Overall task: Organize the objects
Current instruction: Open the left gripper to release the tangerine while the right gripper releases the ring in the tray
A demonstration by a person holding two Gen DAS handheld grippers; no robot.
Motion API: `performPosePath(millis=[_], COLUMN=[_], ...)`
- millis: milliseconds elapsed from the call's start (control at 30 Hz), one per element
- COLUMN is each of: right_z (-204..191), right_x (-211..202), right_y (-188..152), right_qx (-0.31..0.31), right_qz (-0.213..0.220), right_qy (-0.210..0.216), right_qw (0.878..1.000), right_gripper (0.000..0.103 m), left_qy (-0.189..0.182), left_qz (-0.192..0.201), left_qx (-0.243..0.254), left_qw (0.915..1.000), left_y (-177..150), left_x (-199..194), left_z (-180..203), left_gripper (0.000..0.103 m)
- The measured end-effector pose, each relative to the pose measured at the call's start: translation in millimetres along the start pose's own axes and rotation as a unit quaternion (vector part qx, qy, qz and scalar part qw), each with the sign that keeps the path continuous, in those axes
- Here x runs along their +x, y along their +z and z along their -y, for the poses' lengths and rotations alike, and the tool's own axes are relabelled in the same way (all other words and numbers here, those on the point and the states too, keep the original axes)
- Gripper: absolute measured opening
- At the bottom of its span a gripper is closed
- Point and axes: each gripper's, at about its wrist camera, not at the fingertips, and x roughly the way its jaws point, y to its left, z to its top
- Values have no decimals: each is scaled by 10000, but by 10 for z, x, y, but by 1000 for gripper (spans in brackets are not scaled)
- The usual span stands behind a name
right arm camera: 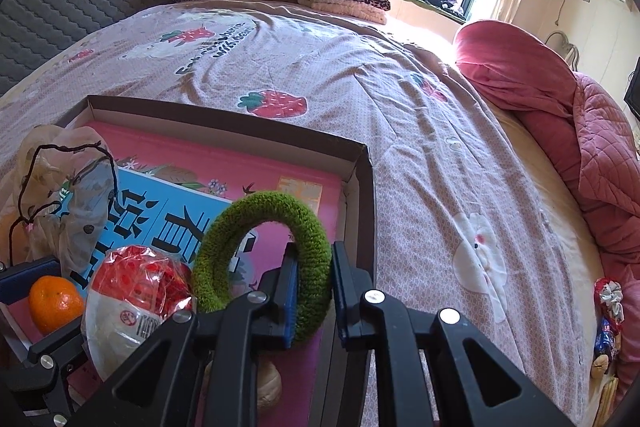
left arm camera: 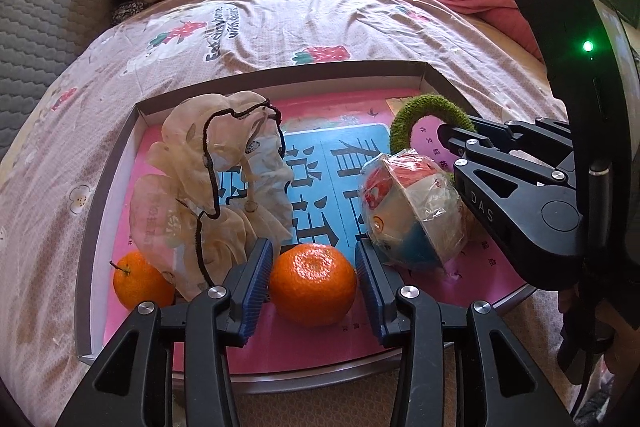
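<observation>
- Shallow cardboard box (left arm camera: pixel 120 155) sits on bedspread (left arm camera: pixel 280 27); pink-and-blue printed sheet lines its floor.
- Far left in box: small orange (left arm camera: pixel 138 281), partly under crumpled sheer bag (left arm camera: pixel 224 179) with black drawstring.
- Left gripper (left arm camera: pixel 314 279): jaws apart, flanking a larger orange (left arm camera: pixel 313 283); blue pads near both sides, contact unclear.
- Right of it: plastic-wrapped packet (left arm camera: pixel 412 215), red, white and blue, tilted.
- Right gripper (right arm camera: pixel 314 295): clamped on fuzzy green ring (right arm camera: pixel 264 251), held upright over box's right end.
- Pink quilt (right arm camera: pixel 560 115) at far right.
</observation>
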Motion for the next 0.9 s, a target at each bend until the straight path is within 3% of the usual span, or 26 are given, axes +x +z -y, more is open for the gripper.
performPosePath(millis=[200,767,900], right_z=[-3,53,72], right_x=[-4,-89,-104], right_y=[0,50,58], right_qx=[-12,102,137], right_qz=[-33,63,80], right_qy=[2,19,46], right_qw=[10000,9999,9999], right_gripper=[19,24,24], left_qy=[-122,-69,-72], left_qz=[2,58,89], left_qx=[-14,-9,-35], left_qw=[9999,10000,9999], left_y=[4,-7,8], left_x=[-47,-137,-170], left_z=[7,-1,-19], left_gripper=[51,53,57])
